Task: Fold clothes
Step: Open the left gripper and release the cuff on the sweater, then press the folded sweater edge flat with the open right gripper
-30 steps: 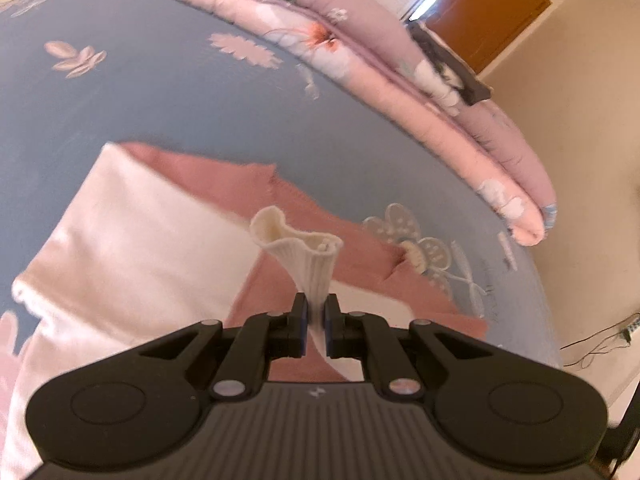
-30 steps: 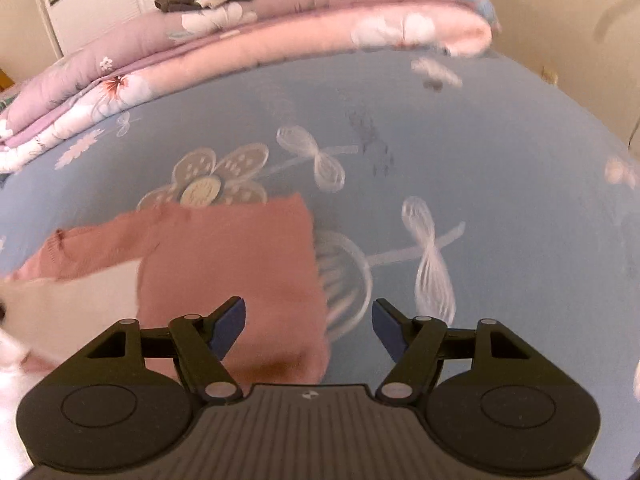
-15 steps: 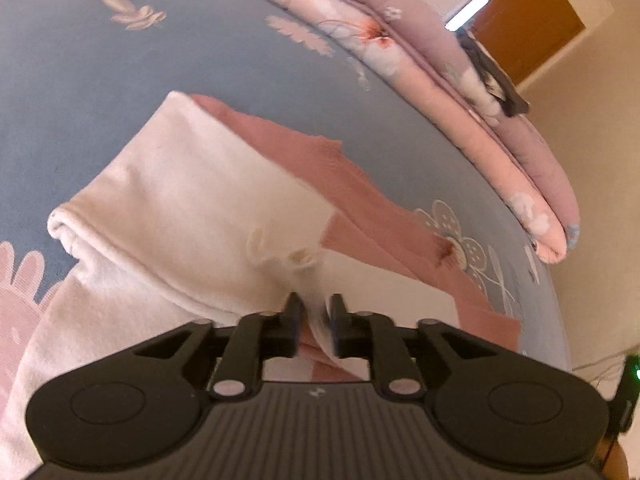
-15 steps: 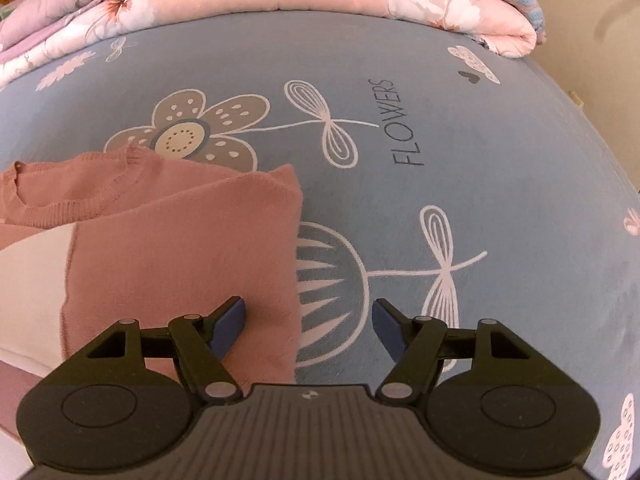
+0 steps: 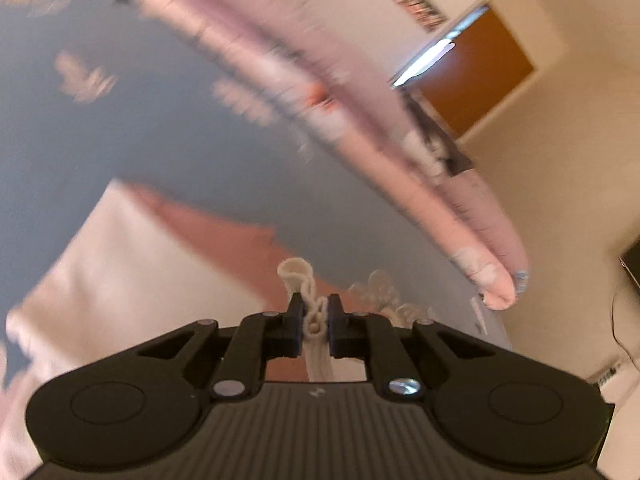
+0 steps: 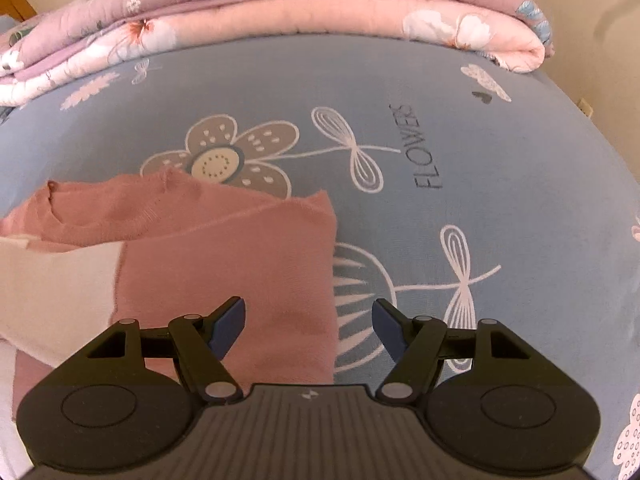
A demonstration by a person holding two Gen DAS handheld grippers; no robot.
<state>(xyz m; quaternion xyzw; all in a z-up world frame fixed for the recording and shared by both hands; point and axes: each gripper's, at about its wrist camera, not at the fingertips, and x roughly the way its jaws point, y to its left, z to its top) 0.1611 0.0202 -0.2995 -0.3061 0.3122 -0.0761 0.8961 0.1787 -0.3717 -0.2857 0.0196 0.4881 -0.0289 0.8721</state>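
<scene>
Left hand lifting the cream cuff; right hand waiting over the pink shoulder

My left gripper (image 5: 315,322) has its jaws pinched on the ribbed cream cuff (image 5: 298,276) of the sweater (image 6: 224,264), having loosened half a second back and just been closing again on the fabric; compared with that earlier view the cuff has come up off the cream panel and the picture is smeared, so I judge the sleeve is mid-carry across the body. My right gripper (image 6: 308,320) hangs with jaws spread wide and nothing between them, over the sweater's pink edge (now closer than a second ago); the garment lies flat on the blue floral bed (image 6: 440,128), below the folded quilt (image 6: 320,12).
</scene>
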